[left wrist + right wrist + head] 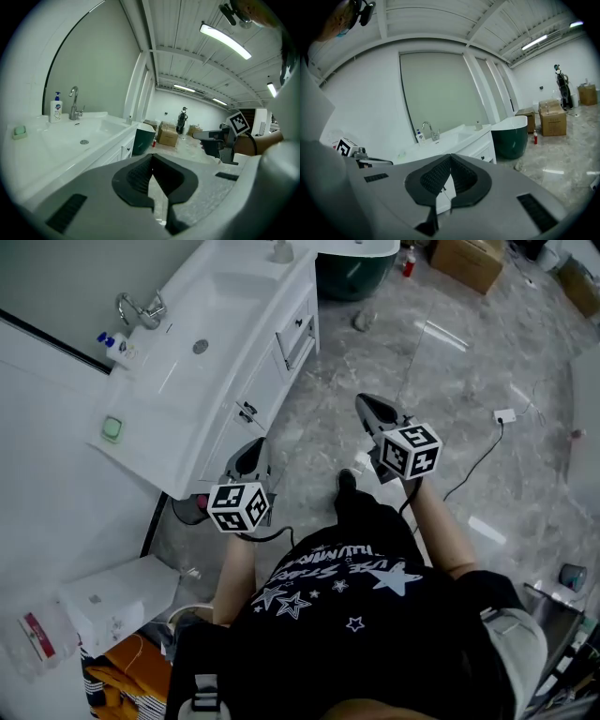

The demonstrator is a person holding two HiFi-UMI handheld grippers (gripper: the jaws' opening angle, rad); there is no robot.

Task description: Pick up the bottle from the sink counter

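Note:
A white pump bottle with a blue top [117, 346] stands at the back of the white sink counter [155, 442], left of the chrome faucet [141, 307]. The left gripper view shows this bottle [56, 108] far ahead on the left, and in the right gripper view the bottle [420, 136] is small beside the faucet. My left gripper [251, 447] hovers off the counter's front corner, shut and empty. My right gripper [367, 405] is over the floor further right, its jaws also together with nothing between them. Both are well short of the bottle.
A green soap bar [112, 428] lies near the counter's front. A smaller dispenser [281, 251] stands at the counter's far end, beside a dark green bathtub [352, 273]. Cardboard boxes [466, 261] and a cable [483, 460] are on the marble floor. A white bin [117, 601] stands at lower left.

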